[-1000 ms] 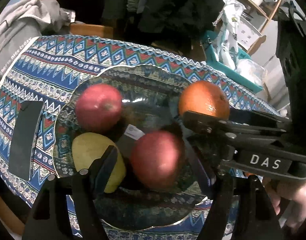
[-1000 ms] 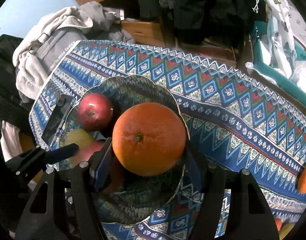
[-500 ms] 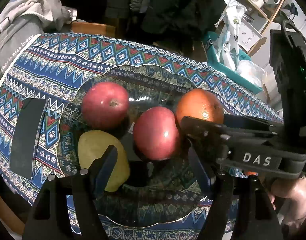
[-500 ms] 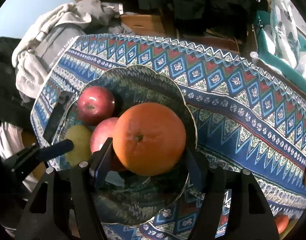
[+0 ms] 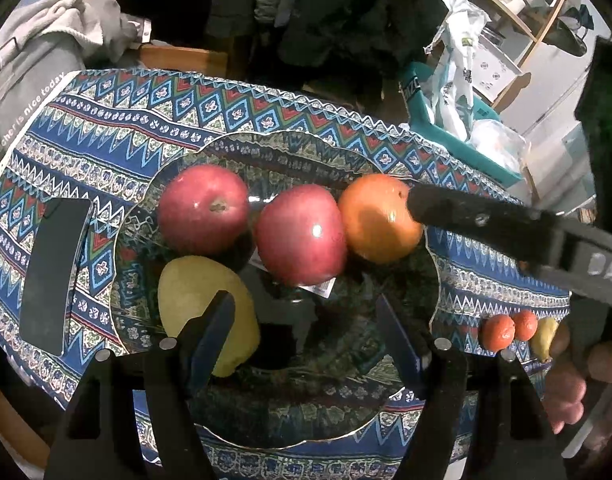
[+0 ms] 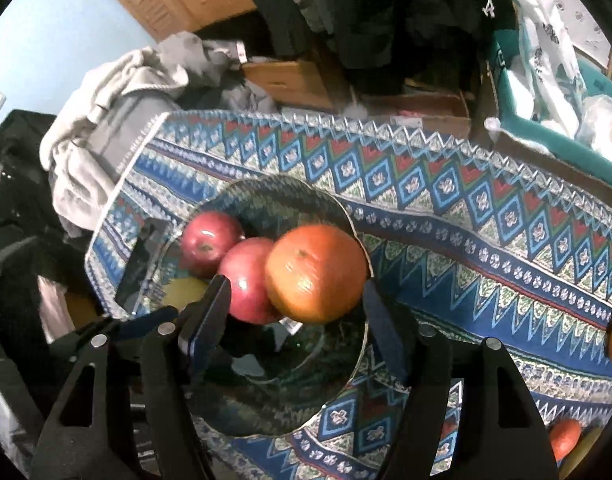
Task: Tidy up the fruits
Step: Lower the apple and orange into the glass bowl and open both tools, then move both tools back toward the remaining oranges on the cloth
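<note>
A patterned glass plate (image 5: 385,408) holds two red apples (image 5: 204,208) (image 5: 300,234), a yellow-green pear (image 5: 198,300) and an orange (image 5: 379,218). My left gripper (image 5: 306,332) is open and empty above the plate's near half. In the right wrist view the orange (image 6: 315,274) lies on the plate (image 6: 266,420) beside the apples (image 6: 248,280), just beyond my open right gripper (image 6: 296,316). One right finger (image 5: 465,212) is at the orange's right side in the left wrist view.
A black phone (image 5: 54,280) lies left of the plate on the patterned cloth (image 5: 106,128). Small orange and yellow fruits (image 5: 517,330) lie to the right, with more in the right wrist view (image 6: 565,436). Grey clothing (image 6: 106,120) and a teal bin (image 5: 445,120) lie beyond the table.
The left gripper let go of the red apple and drew back; the apple now rests on the plate. The right gripper opened, left the orange on the plate and pulled back.
</note>
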Demonstrator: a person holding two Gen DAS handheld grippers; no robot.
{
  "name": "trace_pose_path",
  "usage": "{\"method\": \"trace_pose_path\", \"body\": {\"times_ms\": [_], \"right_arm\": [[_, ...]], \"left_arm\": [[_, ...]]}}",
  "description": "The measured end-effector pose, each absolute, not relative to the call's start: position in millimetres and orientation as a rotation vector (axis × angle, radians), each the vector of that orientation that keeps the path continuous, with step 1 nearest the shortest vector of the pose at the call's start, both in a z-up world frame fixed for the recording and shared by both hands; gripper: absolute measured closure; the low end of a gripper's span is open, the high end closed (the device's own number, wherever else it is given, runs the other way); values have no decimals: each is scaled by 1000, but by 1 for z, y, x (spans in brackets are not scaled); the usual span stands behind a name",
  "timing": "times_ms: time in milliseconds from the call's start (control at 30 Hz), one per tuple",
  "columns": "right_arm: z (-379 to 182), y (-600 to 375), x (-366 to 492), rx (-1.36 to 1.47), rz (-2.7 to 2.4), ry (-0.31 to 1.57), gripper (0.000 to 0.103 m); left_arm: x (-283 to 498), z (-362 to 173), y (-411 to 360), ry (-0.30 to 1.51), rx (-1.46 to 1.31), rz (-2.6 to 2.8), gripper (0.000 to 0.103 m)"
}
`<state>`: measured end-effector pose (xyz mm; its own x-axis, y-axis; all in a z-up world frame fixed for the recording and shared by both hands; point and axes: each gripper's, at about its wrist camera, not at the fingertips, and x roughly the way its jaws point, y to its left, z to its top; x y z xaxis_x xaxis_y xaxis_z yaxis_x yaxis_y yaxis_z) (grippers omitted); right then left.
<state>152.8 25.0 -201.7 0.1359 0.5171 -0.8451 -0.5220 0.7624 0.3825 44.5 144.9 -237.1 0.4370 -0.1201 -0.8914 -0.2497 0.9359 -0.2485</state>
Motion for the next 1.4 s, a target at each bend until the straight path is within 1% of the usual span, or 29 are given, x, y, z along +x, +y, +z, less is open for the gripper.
{"method": "trace_pose_path", "body": {"times_ms": [300,433,900,1067,1133,1300,1400], "right_arm": [[-176,9,142,-30,732,1166,33],[-170,-6,138,-60,694,1145,30],[-139,-75,125,-79,577,1072,30],[-130,-102,119,-77,533,1053,26],[-128,-115,118,-71,513,1050,26],[-124,-146,113,-50,465,1044,25],[-123,-164,111,-46,429,1039,21]], "left_arm": [[45,-225,134,1103,-360,61,28],[46,-218,124,1090,-349,44,28],[51,-194,74,1062,-277,-40,28],[53,-183,50,1047,-230,-72,27],[53,-179,39,1040,-206,-82,23],[55,-173,13,1035,-148,-112,23],[57,-173,-3,1041,-122,-132,23]]}}
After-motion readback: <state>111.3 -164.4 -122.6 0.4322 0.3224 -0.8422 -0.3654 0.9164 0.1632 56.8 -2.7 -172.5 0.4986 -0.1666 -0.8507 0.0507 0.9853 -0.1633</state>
